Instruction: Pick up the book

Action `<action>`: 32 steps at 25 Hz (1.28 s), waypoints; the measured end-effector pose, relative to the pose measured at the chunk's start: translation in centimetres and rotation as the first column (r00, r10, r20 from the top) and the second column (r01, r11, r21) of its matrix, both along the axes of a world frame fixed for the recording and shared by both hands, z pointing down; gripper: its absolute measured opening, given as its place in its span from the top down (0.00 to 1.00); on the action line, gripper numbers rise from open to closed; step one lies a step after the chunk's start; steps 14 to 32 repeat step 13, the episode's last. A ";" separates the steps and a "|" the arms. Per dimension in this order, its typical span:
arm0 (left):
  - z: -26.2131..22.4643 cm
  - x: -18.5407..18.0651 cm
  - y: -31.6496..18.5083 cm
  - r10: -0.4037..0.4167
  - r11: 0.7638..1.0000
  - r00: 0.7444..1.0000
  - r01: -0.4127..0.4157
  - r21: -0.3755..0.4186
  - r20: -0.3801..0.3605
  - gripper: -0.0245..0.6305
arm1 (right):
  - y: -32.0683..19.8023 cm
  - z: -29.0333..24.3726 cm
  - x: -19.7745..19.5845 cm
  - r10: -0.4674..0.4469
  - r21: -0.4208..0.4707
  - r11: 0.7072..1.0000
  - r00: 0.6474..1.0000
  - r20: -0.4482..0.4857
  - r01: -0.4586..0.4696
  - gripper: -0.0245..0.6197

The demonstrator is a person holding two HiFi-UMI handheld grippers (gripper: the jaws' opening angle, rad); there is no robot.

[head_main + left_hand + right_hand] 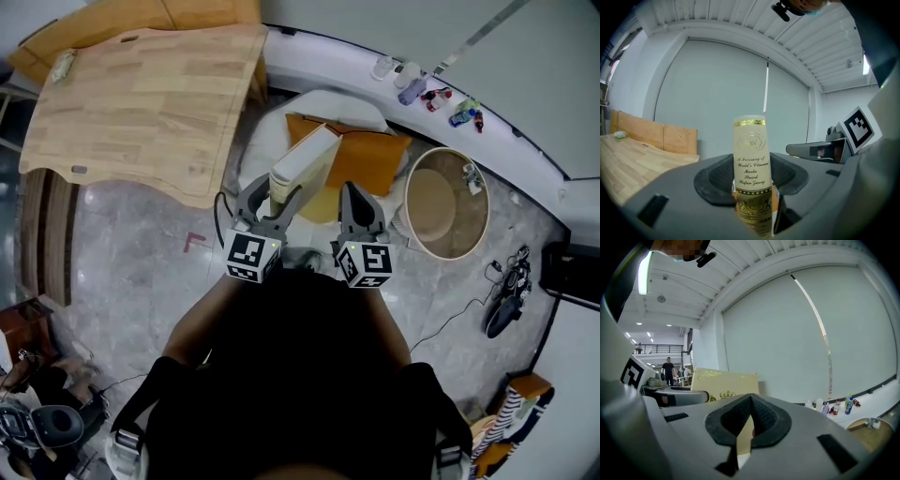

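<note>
The book [302, 161] is a thick cream hardback with gold print, and it is held off the floor. My left gripper [274, 202] is shut on its lower part, one pad on each cover. In the left gripper view the spine [751, 159] stands upright between the dark pads [715, 180]. My right gripper [359, 202] hangs just right of the book, apart from it. Its jaws are shut tip to tip [750, 401] with nothing held. In the right gripper view the book's cover [724, 380] shows at the left.
A light wooden table [141, 103] stands at the upper left. Below the book lies an orange cushion [370, 155] on a white round seat. A round wooden basket [445, 202] is at the right, small bottles [441, 94] line the white ledge, and cables [506, 300] lie on the marble floor.
</note>
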State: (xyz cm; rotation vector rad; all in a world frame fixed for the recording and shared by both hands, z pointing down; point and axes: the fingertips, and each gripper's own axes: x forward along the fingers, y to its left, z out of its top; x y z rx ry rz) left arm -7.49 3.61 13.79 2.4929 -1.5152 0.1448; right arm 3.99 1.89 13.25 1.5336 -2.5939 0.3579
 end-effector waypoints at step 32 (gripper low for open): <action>0.4 0.1 0.3 -0.001 1.000 1.000 0.001 -0.009 -0.004 0.62 | 0.4 0.4 0.2 -0.005 -0.006 1.000 1.000 -0.005 0.005 0.96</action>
